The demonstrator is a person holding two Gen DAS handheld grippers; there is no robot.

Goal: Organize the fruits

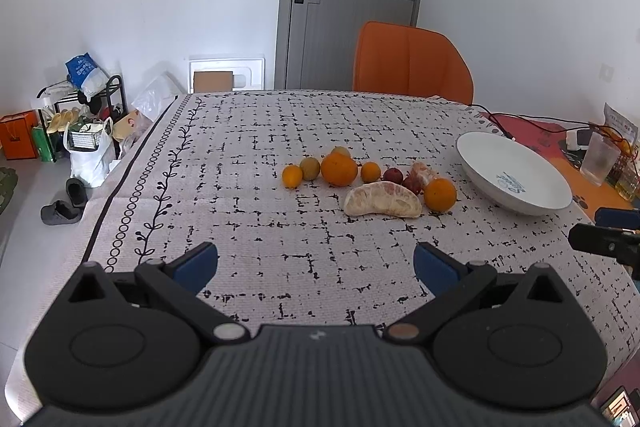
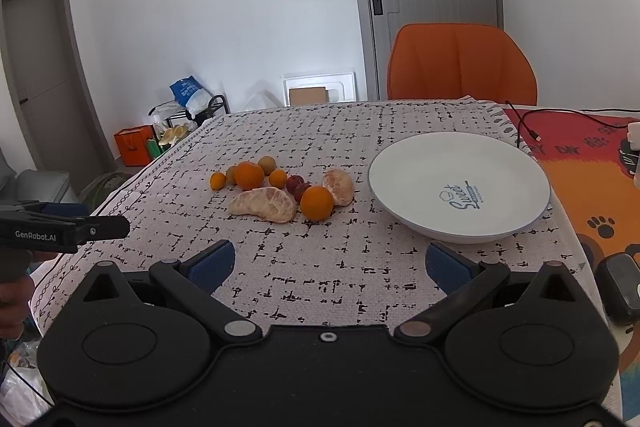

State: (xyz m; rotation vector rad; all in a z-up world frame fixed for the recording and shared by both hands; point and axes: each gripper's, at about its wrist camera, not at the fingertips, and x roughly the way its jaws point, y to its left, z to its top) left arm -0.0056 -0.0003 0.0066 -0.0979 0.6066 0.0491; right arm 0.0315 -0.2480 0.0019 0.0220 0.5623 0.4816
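Left hand-held gripper: black jointed linkage arms, blue finger pads, silver pivot pins, ribbed grey body; right hand-held gripper: the same build, one centre screw; white "GenRobot.AI" lettering on the left unit's side.

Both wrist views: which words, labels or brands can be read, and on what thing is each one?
"Sweet": on the white plate, in blue script.
"GenRobot.AI": on the side of the left gripper.
Small line under "Sweet": too small to read.
Letters on the orange mat: partly cut off, not readable.
Blue bag: blurred.
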